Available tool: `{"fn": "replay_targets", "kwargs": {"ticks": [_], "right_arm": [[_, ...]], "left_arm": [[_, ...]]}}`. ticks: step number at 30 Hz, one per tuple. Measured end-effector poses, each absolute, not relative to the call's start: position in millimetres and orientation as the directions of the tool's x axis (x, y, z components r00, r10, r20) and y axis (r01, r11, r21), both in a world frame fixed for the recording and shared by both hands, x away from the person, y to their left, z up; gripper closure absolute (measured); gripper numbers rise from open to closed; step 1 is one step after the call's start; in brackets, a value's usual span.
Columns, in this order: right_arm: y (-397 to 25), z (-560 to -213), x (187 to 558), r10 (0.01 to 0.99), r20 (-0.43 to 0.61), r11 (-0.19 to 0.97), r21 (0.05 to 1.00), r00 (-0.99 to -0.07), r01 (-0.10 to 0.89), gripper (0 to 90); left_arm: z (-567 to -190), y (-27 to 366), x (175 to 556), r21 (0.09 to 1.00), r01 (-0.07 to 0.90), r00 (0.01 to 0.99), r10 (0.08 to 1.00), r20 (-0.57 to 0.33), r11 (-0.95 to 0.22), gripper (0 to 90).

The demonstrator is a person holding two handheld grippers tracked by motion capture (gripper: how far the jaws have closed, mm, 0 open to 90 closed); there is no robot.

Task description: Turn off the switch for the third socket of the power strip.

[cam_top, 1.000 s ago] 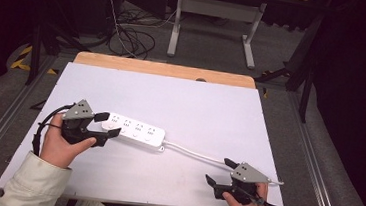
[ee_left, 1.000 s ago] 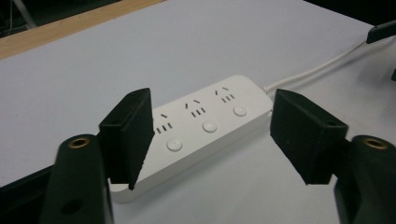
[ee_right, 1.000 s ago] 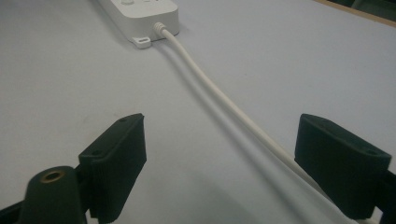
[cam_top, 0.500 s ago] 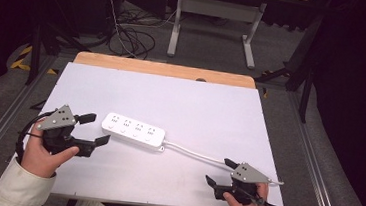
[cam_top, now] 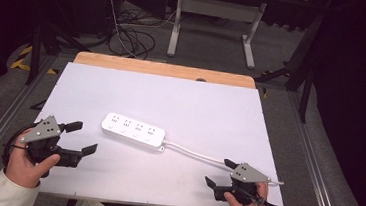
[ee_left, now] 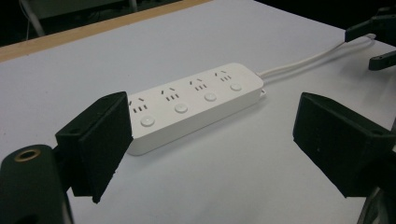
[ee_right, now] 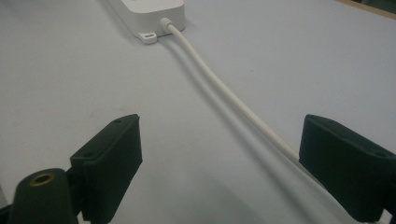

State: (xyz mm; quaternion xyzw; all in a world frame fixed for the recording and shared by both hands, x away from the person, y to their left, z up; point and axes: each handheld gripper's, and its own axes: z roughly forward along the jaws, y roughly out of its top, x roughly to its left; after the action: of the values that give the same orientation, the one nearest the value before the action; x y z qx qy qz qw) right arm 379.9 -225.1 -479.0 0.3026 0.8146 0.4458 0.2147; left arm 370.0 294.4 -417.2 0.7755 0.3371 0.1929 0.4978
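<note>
Lying near the middle of the white table (cam_top: 221,106), the white power strip (cam_top: 133,130) rests flat with its four socket groups and four round buttons facing up. I see nothing plugged into it. Its white cable (cam_top: 194,153) leaves the right end and runs across the table toward my right gripper (cam_top: 222,173).

My left gripper (cam_top: 80,137) sits just beside the strip's left end, not touching it. Its jaws stand wide apart and hold nothing. In the left gripper view the strip (ee_left: 196,100) lies ahead, between the two jaws but farther off.

My right gripper is also spread wide and empty, near the table's front edge. In the right gripper view the cable (ee_right: 229,95) passes beside the right jaw; whether it touches, I cannot tell.

I think the main risk is the cable: if I move the right hand carelessly, the jaw may catch it and drag the strip. Also, a grip on the smooth strip's end may slip.

I see no containers on the table.
</note>
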Motion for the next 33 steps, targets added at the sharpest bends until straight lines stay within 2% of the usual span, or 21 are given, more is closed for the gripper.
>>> {"fn": "replay_targets", "kwargs": {"ticks": [10,16,24,28,33], "right_arm": [[-225.1,-479.3,380.0,0.679,-0.075,0.422,0.854,-0.730,0.305,12.4],[-225.6,-479.6,380.3,0.677,-0.072,0.423,0.853,-0.733,0.307,11.7],[-226.0,-479.5,380.2,0.675,-0.067,0.421,0.853,-0.735,0.309,11.7],[-226.2,-479.8,380.5,0.674,-0.068,0.423,0.852,-0.736,0.309,11.4],[-226.5,-479.8,380.5,0.672,-0.066,0.423,0.852,-0.738,0.309,11.4]], "left_arm": [[-443.9,307.7,360.2,0.899,0.361,0.710,0.698,-0.093,-0.247,12.3],[-452.9,305.5,354.9,0.903,0.311,0.731,0.682,-0.026,-0.298,10.7],[-466.9,304.2,351.9,0.884,0.353,0.705,0.708,-0.037,-0.305,9.8],[-473.4,306.7,351.1,0.889,0.312,0.712,0.702,0.014,-0.335,9.8],[-480.3,309.6,349.2,0.887,0.322,0.732,0.682,-0.012,-0.330,9.5]]}}
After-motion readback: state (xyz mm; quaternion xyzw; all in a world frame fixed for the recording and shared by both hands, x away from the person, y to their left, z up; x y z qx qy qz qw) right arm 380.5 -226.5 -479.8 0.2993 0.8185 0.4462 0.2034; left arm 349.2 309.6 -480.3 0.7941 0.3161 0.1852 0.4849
